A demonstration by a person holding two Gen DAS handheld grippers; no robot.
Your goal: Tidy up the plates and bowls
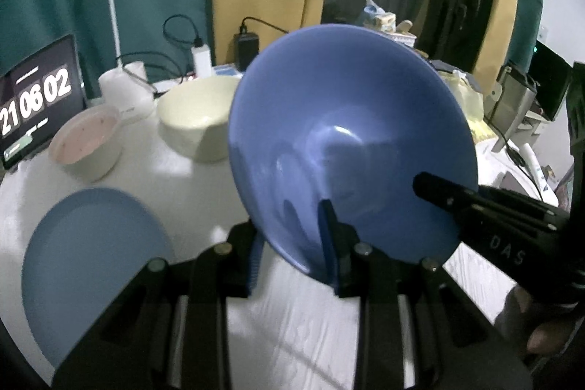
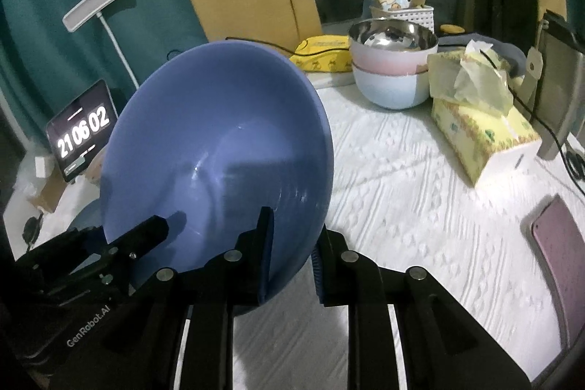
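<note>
A large blue bowl (image 1: 351, 141) is held tilted above the white table, its inside facing both cameras. My left gripper (image 1: 292, 243) is shut on its lower rim, one finger inside, one behind. My right gripper (image 2: 292, 243) is shut on the opposite rim of the same bowl (image 2: 219, 148); it also shows in the left wrist view (image 1: 457, 200). A light blue plate (image 1: 87, 265) lies at front left. A cream bowl (image 1: 199, 116) and a pink-lined bowl (image 1: 86, 143) stand behind it. A steel-lined pink bowl stacked in a white-blue bowl (image 2: 393, 68) stands at the far right.
A tablet clock (image 1: 36, 101) and a white desk lamp (image 1: 117, 24) stand at the back left, with cables and chargers behind. A tissue box (image 2: 482, 130), a yellow pack (image 2: 321, 53), a white basket (image 2: 406, 11) and a purple phone (image 2: 563, 243) lie on the right.
</note>
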